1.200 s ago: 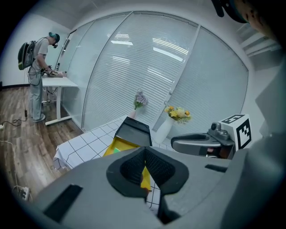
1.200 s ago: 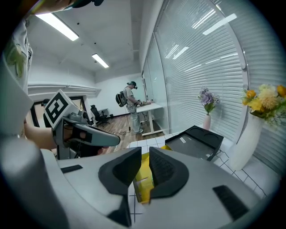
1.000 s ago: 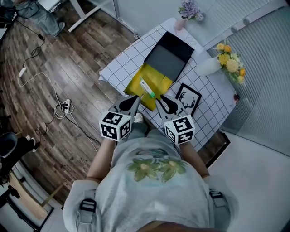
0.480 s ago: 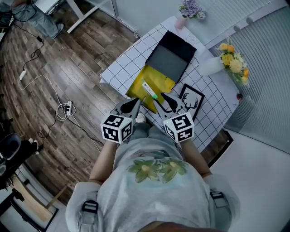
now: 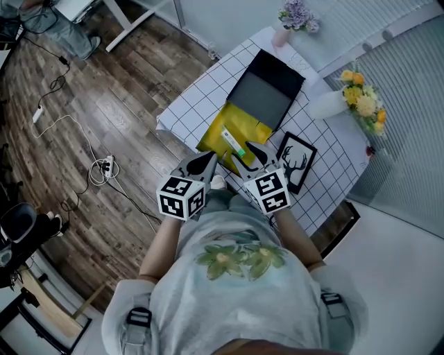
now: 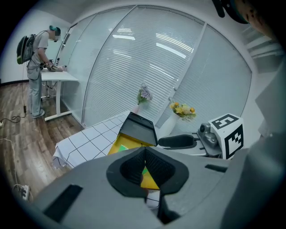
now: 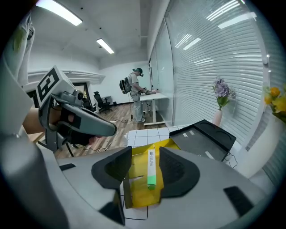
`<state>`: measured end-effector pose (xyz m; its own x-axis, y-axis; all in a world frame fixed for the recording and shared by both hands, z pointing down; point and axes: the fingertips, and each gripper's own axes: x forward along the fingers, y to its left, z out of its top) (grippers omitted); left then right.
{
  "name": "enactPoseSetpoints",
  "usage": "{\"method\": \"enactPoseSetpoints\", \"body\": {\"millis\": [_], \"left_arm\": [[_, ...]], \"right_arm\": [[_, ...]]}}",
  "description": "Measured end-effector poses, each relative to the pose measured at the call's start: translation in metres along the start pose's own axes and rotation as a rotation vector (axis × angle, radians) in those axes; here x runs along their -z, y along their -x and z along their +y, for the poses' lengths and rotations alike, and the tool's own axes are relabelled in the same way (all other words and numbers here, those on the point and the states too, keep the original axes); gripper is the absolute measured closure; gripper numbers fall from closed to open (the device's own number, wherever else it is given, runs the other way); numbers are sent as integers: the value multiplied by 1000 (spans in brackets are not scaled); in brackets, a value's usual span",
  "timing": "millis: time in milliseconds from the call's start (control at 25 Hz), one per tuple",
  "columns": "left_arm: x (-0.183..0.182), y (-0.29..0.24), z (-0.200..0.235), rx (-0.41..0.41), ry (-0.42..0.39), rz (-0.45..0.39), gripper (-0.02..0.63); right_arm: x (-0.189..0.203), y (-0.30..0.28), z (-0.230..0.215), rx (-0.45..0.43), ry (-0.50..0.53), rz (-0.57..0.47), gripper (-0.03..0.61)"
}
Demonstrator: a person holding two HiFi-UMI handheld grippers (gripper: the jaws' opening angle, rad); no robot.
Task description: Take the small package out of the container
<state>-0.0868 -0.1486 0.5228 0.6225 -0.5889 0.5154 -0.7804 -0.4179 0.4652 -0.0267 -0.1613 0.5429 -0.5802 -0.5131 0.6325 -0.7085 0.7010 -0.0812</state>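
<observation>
A small white package with a green end [image 5: 233,141] lies on a yellow padded envelope [image 5: 243,123], just in front of the open black box [image 5: 267,87] on the checked table. My right gripper [image 5: 248,156] hovers at the envelope's near edge with its jaws opening. In the right gripper view the package [image 7: 151,167] shows in the gap of the right gripper [image 7: 145,153], and neither pad touches it. My left gripper [image 5: 205,161] hangs beside it off the table's near edge, jaws shut and empty, with the left gripper [image 6: 145,151] tips meeting.
A framed deer picture [image 5: 295,158] lies right of the envelope. A white vase of yellow flowers [image 5: 357,97] and a pink vase of purple flowers [image 5: 291,17] stand at the far side. Wood floor with cables [image 5: 97,163] lies left of the table.
The right gripper's jaws have spread apart. The package stays lying on the yellow envelope. Both grippers have barely shifted.
</observation>
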Motion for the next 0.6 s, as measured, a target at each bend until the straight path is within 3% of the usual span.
{"method": "enactPoseSetpoints", "body": {"millis": [600], "left_arm": [[3, -2, 11, -11, 22, 9, 607]], "right_arm": [[17, -43, -4, 3, 26, 82, 399]]}}
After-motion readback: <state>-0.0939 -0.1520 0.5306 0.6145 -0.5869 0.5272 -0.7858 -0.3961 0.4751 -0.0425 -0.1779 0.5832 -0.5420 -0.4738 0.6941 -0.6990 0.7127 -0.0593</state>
